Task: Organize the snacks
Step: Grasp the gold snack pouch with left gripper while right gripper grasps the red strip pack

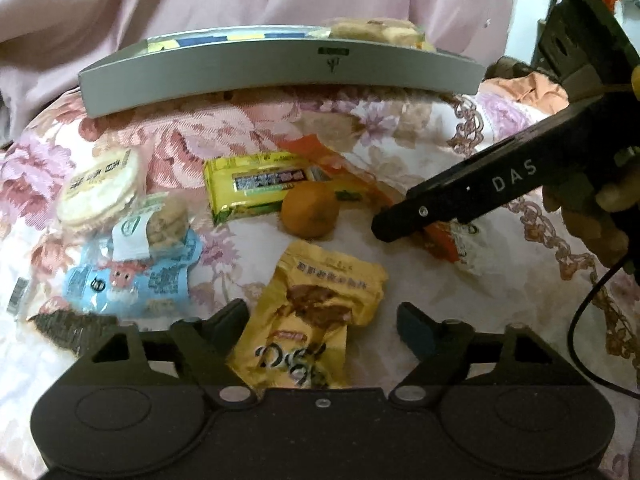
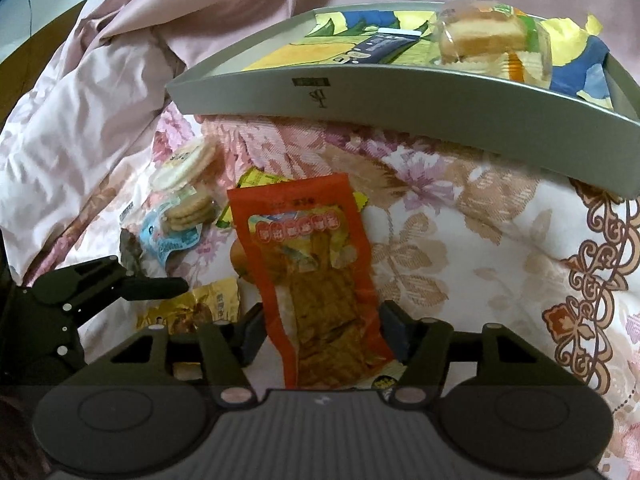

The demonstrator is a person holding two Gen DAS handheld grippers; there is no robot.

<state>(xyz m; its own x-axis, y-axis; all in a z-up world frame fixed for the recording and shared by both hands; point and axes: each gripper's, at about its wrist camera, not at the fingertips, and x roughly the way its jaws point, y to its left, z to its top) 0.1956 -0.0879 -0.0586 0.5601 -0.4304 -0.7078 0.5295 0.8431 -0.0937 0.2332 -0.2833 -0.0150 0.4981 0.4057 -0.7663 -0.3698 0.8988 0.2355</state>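
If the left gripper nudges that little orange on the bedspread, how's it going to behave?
The orange looks round, so a nudge would probably roll it, likely only a short way, since the floral bedspread is soft. It sits against the yellow packet, which may block it. Its firm skin should grip better than the wrappers.

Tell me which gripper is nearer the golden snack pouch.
Left. The golden snack pouch lies between the open fingers of the left gripper. The right gripper is off to its right, holding the red snack packet.

Floral bedspread (image 2: 460,216), grey tray (image 2: 360,96), red packet (image 2: 316,264).
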